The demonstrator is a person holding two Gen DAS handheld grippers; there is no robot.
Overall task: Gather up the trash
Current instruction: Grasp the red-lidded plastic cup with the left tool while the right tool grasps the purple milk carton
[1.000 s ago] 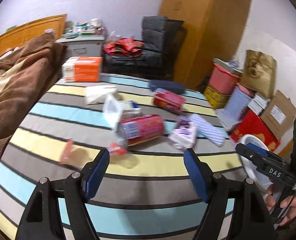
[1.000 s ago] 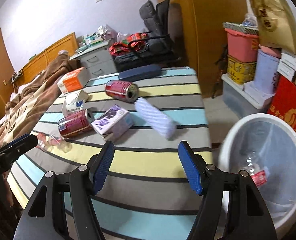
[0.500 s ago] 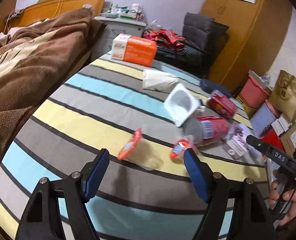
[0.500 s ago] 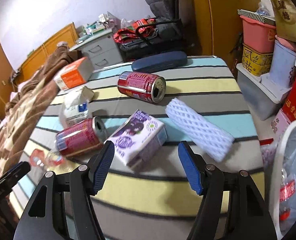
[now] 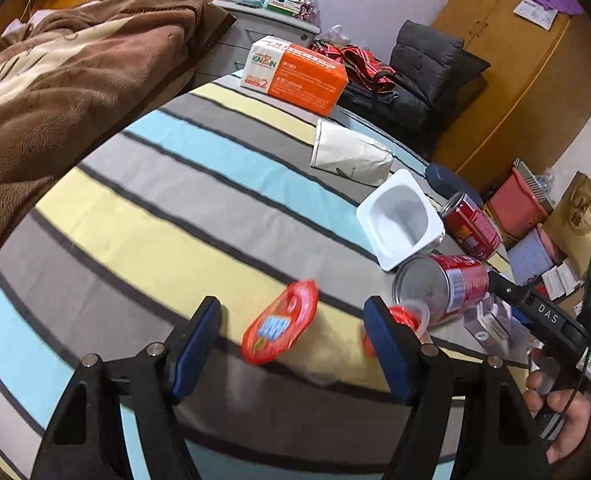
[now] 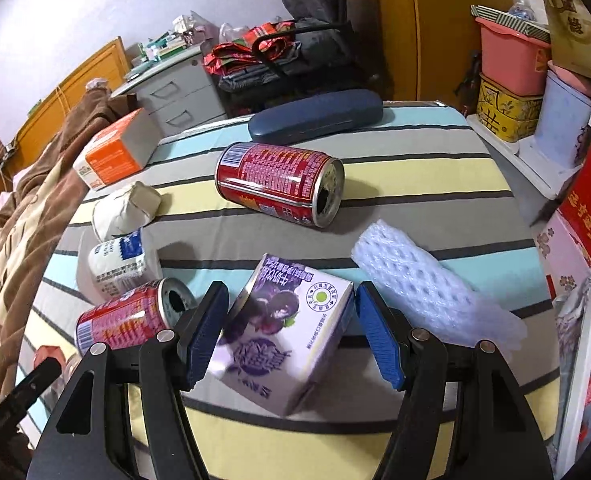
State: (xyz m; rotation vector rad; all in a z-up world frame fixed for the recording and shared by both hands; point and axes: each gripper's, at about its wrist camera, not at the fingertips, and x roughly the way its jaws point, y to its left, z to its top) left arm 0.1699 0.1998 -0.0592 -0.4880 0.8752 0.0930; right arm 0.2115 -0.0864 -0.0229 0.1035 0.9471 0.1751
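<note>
On the striped table (image 6: 415, 184) I count two red cans (image 6: 279, 184) lying on their sides, one purple carton (image 6: 283, 332), one white foam net sleeve (image 6: 427, 284), one white yogurt cup (image 5: 401, 220), one folded white paper bag (image 5: 349, 154), one orange box (image 5: 295, 70) and one dark glasses case (image 6: 315, 116). The left gripper (image 5: 291, 344) has its blue pads apart and closing, with a clear plastic cup and its red peeled lid (image 5: 281, 326) lying between them (no pad touching it, as far as I can see). The right gripper (image 6: 291, 332) stands wide around the purple carton; its pads sit just beside the carton's sides without pressing. Only the left view shows the clear cup in full and the hand (image 5: 559, 412) holding the other tool; only the right view shows the foam sleeve, the glasses case lengthwise, and the white bin's rim (image 6: 587, 360) at the table's right edge.
</note>
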